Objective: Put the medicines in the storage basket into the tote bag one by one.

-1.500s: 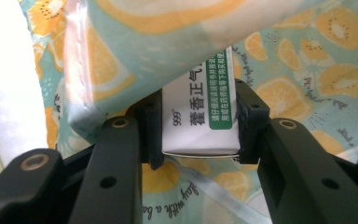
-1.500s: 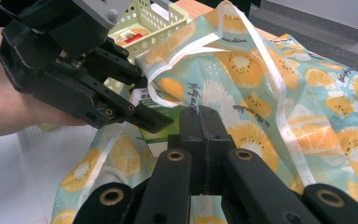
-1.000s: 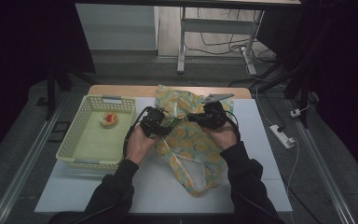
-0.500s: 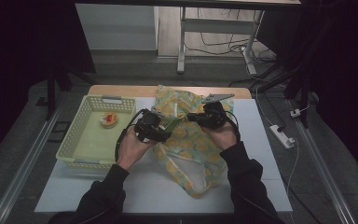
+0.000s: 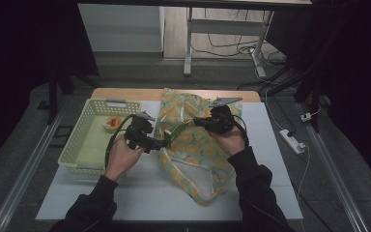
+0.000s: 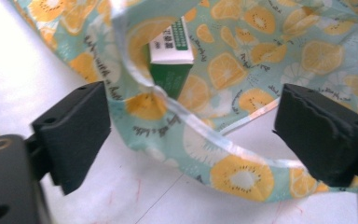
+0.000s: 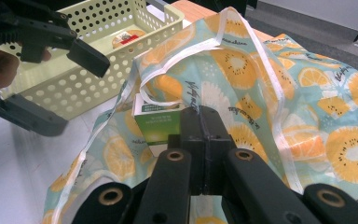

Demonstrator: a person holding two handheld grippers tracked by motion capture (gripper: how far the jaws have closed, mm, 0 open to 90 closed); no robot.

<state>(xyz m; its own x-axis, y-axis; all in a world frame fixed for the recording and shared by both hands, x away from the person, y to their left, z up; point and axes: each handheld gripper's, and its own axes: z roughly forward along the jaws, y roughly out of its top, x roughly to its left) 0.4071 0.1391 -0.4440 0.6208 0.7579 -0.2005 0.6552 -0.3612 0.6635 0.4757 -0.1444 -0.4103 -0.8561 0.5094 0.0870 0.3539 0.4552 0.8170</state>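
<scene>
High view, left to right: basket point(image 5: 84, 140) on the worktop, left gripper point(image 5: 163, 143) with jaws just opened wide and empty, then the green carton point(image 5: 176, 131) lying just right of it inside the bag point(image 5: 195, 159), whose fabric the right gripper point(image 5: 196, 121) pinches tight.

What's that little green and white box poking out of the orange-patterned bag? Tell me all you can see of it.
The green and white box is a small carton that looks like cardboard: a white top with a green band and small print too fine to read, and green sides. It sits tilted in the mouth of the fabric bag, partly wrapped by the cloth and its white-edged hem. The bag lies on the white table. The open left gripper is apart from the box.
</scene>
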